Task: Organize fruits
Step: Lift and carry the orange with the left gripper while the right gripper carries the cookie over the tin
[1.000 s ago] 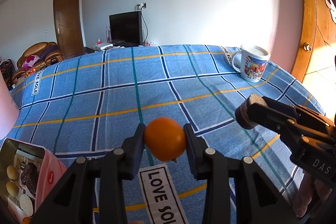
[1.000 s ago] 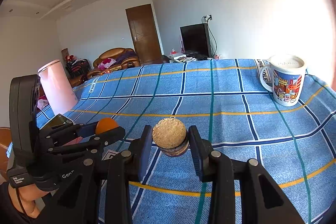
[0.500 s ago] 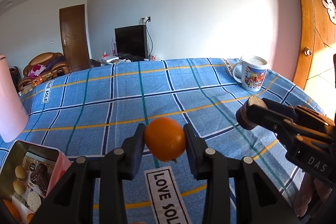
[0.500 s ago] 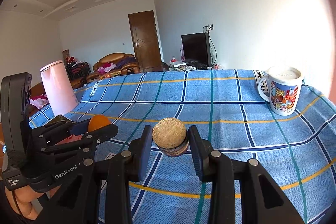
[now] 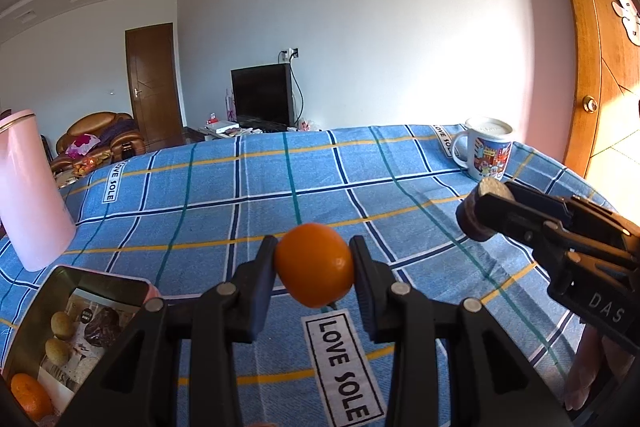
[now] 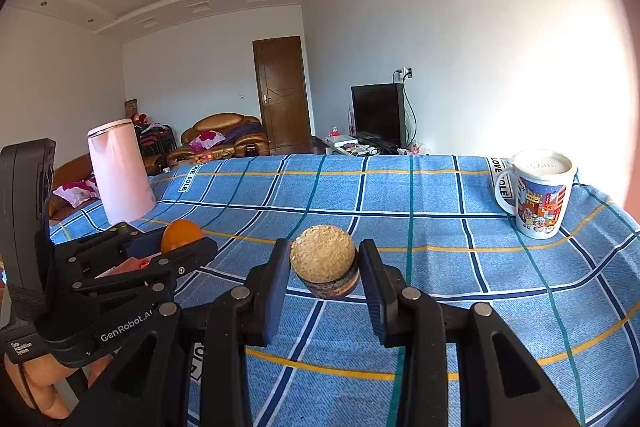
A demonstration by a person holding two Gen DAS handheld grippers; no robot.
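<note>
My left gripper [image 5: 314, 271] is shut on an orange [image 5: 315, 264] and holds it above the blue checked tablecloth [image 5: 280, 195]. My right gripper [image 6: 324, 269] is shut on a round brown fruit [image 6: 325, 265] with a rough tan top, also held above the cloth. In the left wrist view the right gripper shows at the right with the brown fruit [image 5: 482, 211]. In the right wrist view the left gripper shows at the left with the orange [image 6: 180, 233]. A pink-rimmed box [image 5: 72, 327] at the lower left holds another orange [image 5: 28, 399], two tan fruits and a dark fruit.
A pink kettle [image 5: 28, 195] stands at the table's left edge; it also shows in the right wrist view [image 6: 118, 171]. A printed mug [image 6: 538, 195] stands at the far right corner. A wooden door [image 5: 600, 67] is at the right.
Both grippers have lifted and tilted up, so more of the room, the kettle and the box's contents show. Both grips are unchanged.
</note>
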